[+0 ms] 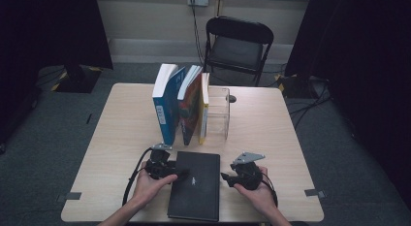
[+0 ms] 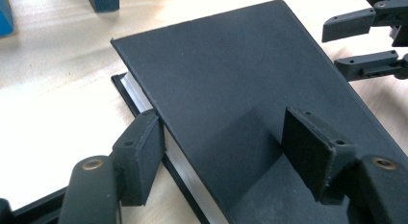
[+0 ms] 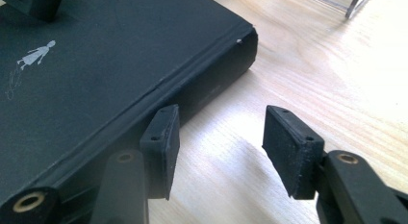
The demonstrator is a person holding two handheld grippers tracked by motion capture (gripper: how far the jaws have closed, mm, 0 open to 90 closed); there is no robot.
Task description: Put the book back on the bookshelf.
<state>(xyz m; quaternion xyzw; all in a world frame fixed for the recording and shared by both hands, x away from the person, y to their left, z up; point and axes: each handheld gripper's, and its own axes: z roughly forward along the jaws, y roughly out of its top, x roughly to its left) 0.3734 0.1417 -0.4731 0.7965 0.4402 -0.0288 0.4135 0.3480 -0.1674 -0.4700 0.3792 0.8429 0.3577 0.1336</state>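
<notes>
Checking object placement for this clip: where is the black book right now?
In the high view the black book lies flat at the table's near edge, between the left gripper and right gripper, before the upright books.

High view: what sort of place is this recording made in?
Probably a lab or studio set up for recording: black curtains flank a lone wooden table, cables trail over grey carpet, and a folding chair stands by the wall.

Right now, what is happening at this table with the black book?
A person works with two handheld grippers on a black book that lies flat on the table. The left gripper has lifted the front cover, which sits between its open jaws. The right gripper waits open beside the spine, with only bare wood between its jaws. Three other books stand upright behind, against a clear box.
</notes>
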